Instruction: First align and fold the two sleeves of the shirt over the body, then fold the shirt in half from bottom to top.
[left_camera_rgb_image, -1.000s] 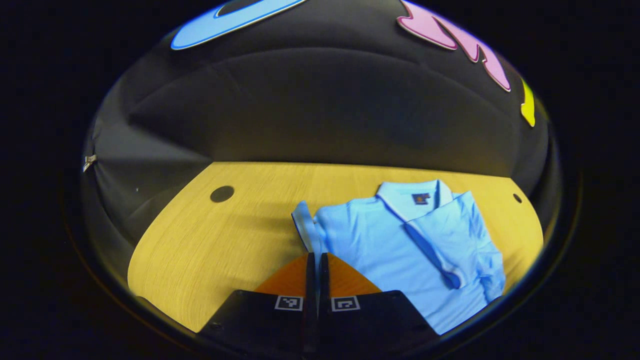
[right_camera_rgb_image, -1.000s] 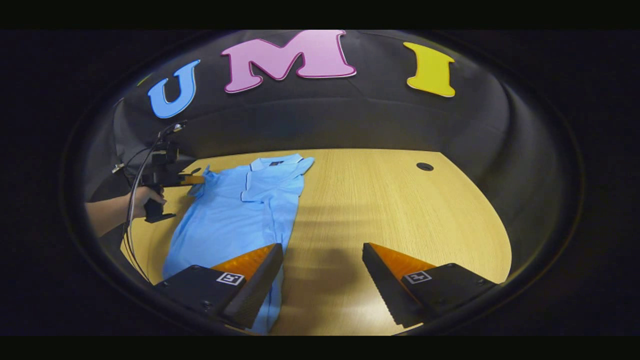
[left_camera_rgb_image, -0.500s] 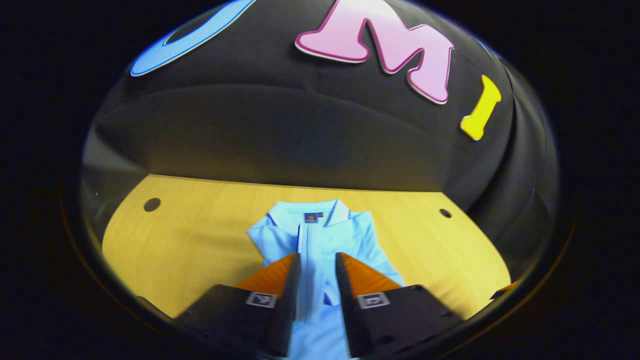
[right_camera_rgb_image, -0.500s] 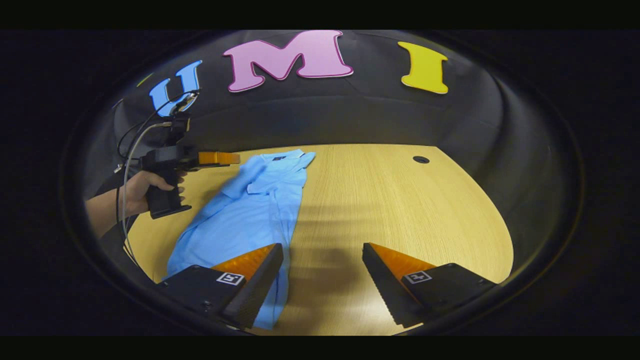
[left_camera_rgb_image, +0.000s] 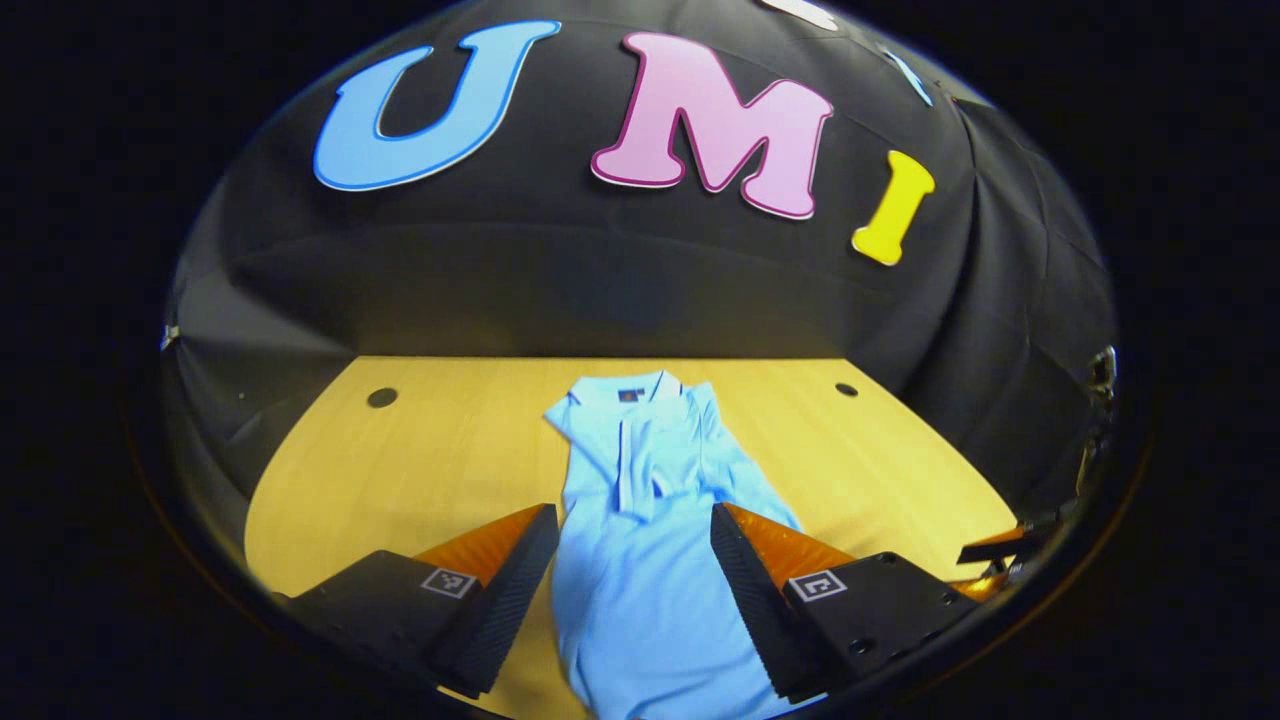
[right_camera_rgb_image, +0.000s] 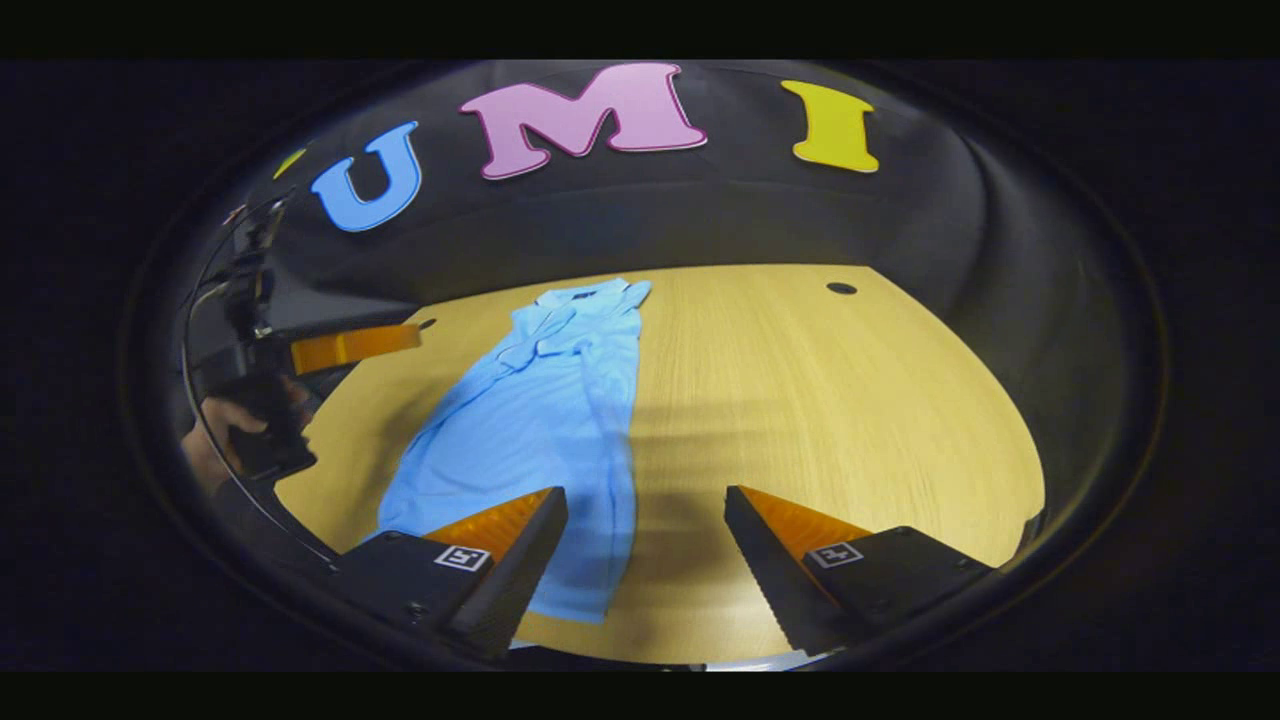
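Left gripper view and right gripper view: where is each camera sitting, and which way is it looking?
Left gripper view: rides on the left gripper, above the shirt's bottom end, looking along the blue shirt toward its collar and the wall; its own two fingers stand open on either side of the shirt.
Right gripper view: rides on the right gripper, looking across the wooden table with the shirt off to the left; its fingers are open, and a hand holds the left gripper.
Both share the shirt and table.

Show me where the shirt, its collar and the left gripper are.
shirt (left_camera_rgb_image: 640, 580), left gripper view, lower body panel.
collar (left_camera_rgb_image: 625, 392), left gripper view, back neckband.
left gripper (left_camera_rgb_image: 632, 570), left gripper view, midway between its open fingertips.
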